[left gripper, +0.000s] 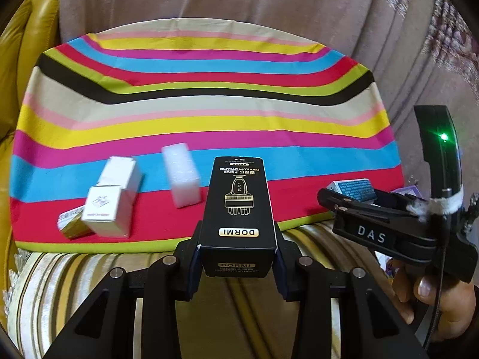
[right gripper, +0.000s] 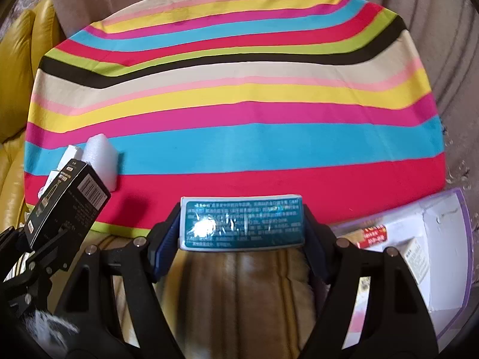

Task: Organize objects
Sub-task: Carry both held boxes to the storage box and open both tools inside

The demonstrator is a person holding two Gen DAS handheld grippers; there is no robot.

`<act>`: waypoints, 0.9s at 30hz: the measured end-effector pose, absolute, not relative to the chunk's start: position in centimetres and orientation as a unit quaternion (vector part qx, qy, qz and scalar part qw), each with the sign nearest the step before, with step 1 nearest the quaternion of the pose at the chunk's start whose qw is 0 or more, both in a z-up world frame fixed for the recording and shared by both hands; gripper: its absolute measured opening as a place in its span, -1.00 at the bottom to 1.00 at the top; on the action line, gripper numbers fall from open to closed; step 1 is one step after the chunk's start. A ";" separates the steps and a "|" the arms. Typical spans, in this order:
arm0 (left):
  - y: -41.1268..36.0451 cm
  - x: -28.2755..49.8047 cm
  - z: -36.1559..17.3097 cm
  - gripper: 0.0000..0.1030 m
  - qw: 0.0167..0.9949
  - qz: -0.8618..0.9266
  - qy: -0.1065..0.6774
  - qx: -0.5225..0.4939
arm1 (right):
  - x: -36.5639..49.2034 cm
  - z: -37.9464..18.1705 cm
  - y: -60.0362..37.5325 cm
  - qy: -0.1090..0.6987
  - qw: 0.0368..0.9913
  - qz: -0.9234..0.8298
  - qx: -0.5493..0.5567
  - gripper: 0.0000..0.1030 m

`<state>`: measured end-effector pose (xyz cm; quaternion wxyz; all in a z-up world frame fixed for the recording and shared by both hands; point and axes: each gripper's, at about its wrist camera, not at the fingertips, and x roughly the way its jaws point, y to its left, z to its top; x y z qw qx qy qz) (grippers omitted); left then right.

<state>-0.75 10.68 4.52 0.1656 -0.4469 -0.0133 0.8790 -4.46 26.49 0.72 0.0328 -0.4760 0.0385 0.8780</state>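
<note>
Evidently mid-task, the left gripper [left gripper: 238,257] clamped a black box [left gripper: 238,206] and the right gripper [right gripper: 241,233] clamped a teal box [right gripper: 242,223], both above the striped cloth's [right gripper: 239,113] near edge. Two white boxes [left gripper: 112,200] and a foam block [left gripper: 181,173] already lay by its near-left corner; a purple-edged carton [right gripper: 434,239] remained off its right edge.

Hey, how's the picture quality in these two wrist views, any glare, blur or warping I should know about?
Left wrist view: the striped cloth bows from fisheye warping; the white foam block looks smeared. Right wrist view: glare washes out print on the teal box, and the couch beneath is blurred.
</note>
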 end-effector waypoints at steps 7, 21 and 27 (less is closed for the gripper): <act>15.1 -0.5 4.9 -0.22 0.213 0.870 0.010 -0.444 | -1.8 1.2 30.2 0.056 0.061 0.877 -0.473 0.47; 23.5 0.4 4.6 -0.22 0.304 0.840 0.051 -0.447 | 3.5 0.1 38.7 0.091 0.145 0.855 -0.490 0.47; 26.6 1.0 4.4 -0.22 0.338 0.824 0.064 -0.450 | 5.5 0.0 41.8 0.102 0.178 0.847 -0.491 0.47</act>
